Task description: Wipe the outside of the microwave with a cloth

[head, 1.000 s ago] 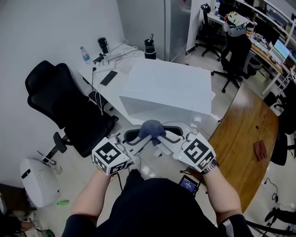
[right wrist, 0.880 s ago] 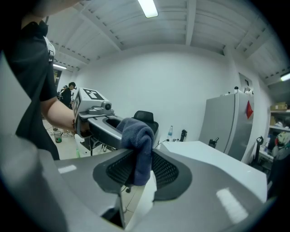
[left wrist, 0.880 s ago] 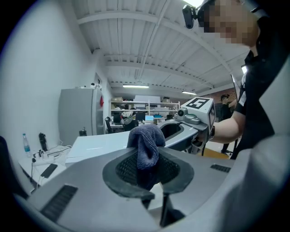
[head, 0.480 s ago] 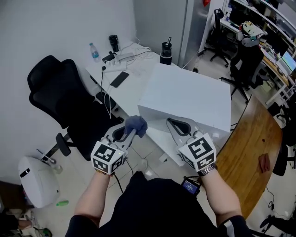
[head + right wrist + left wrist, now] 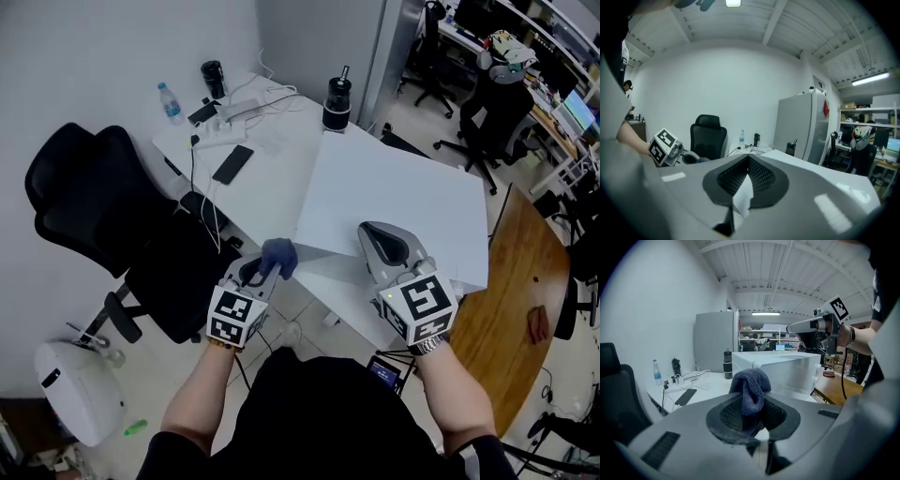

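The white microwave (image 5: 394,202) stands on the white desk (image 5: 258,192); the left gripper view shows it as the white box (image 5: 790,371) ahead. My left gripper (image 5: 270,265) hangs just off the desk's near edge, left of the microwave's near corner. It is shut on a bunched dark blue cloth (image 5: 280,254), which sticks up between its pads (image 5: 750,387). My right gripper (image 5: 368,230) sits over the microwave's near edge, its jaws shut with nothing between them (image 5: 749,158). The two grippers are well apart.
A black office chair (image 5: 98,211) stands left of the desk. On the desk lie a phone (image 5: 231,163), cables, a water bottle (image 5: 170,101) and a black tumbler (image 5: 336,98). A wooden table (image 5: 520,281) with a red cloth (image 5: 538,323) is at right.
The two grippers, together at the cloth a second ago, have parted. The left carried the cloth left and lower; the right swung right over the microwave's near edge.
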Demonstrator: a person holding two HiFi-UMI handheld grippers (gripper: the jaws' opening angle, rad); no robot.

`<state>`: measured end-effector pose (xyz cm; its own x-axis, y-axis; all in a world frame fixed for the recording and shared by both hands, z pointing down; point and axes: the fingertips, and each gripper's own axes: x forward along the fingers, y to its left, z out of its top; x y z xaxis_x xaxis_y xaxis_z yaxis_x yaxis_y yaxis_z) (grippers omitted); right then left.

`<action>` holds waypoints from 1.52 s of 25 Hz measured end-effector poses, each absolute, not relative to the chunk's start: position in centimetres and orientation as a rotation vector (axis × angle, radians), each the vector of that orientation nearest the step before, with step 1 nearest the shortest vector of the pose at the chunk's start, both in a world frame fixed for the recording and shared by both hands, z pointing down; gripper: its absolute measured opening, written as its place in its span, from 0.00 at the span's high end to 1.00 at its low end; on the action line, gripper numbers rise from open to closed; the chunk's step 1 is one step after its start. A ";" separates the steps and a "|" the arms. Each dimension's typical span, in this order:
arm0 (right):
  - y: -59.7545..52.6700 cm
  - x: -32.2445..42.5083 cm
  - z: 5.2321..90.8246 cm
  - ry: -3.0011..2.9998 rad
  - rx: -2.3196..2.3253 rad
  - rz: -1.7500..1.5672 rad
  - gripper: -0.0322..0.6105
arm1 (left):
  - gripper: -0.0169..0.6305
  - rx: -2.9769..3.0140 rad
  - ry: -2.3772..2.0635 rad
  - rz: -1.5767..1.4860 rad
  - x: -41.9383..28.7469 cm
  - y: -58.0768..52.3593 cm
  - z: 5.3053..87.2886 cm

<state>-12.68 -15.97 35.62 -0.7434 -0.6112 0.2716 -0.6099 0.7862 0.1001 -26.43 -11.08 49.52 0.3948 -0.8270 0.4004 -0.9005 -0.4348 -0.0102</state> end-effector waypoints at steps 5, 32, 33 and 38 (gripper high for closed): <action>-18.9 -13.9 36.3 -2.658 1.002 0.017 0.95 | 0.87 2.464 -1.442 0.525 -26.7 -14.0 51.4; -26.9 -12.4 37.5 -2.509 1.262 0.106 0.95 | 0.87 2.526 -1.216 0.494 -26.3 -31.0 53.9; -27.0 -12.3 37.6 -2.502 1.270 0.109 0.95 | 0.87 2.525 -1.215 0.494 -26.3 -31.7 54.0; -27.8 -11.3 37.7 -2.468 1.317 0.126 0.95 | 0.87 2.515 -1.211 0.504 -26.2 -34.6 54.6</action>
<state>-11.25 -27.79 37.72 -0.5130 -0.7899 0.3359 -0.8200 0.5667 0.0804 -26.24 -34.64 54.55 0.5821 -0.6864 0.4359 -0.7930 -0.5977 0.1179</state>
